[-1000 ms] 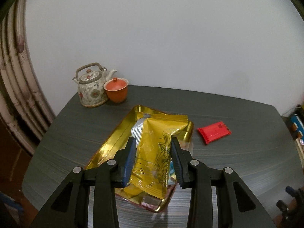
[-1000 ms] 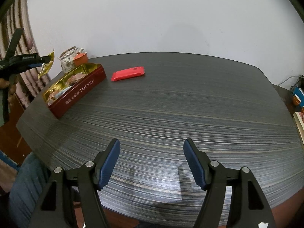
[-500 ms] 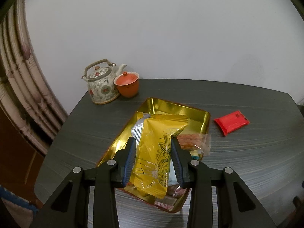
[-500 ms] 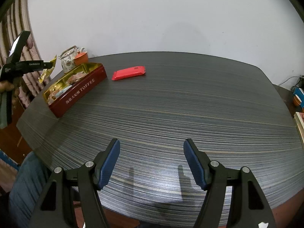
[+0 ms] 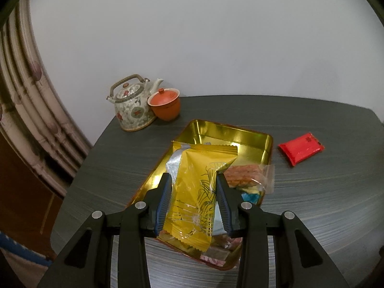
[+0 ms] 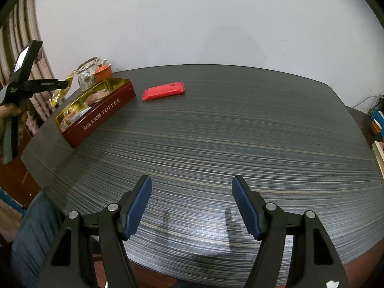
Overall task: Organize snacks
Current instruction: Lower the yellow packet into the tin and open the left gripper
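My left gripper (image 5: 193, 180) is shut on a yellow snack packet (image 5: 194, 192) and holds it in the air above the near end of a gold-lined red toffee tin (image 5: 242, 139). Several wrapped snacks (image 5: 242, 176) lie in the tin. A red snack packet (image 5: 301, 148) lies flat on the table to the right of the tin. In the right wrist view the same tin (image 6: 100, 117) and red packet (image 6: 163, 90) sit at the far left, with the left gripper (image 6: 64, 84) and its yellow packet (image 6: 60, 93) beside them. My right gripper (image 6: 192, 187) hangs open and bare over the near table.
A floral teapot (image 5: 133, 105) and an orange lidded cup (image 5: 165, 103) stand at the dark table's (image 6: 240, 132) far left corner, by a curtain (image 5: 26, 110). A hand (image 6: 9, 115) grips the left tool. Books and a cup (image 6: 376, 127) sit off the right edge.
The left gripper has swung with the yellow packet, so the tin, teapot and red packet shifted rightward and more of the tin shows. The right gripper has stayed still.
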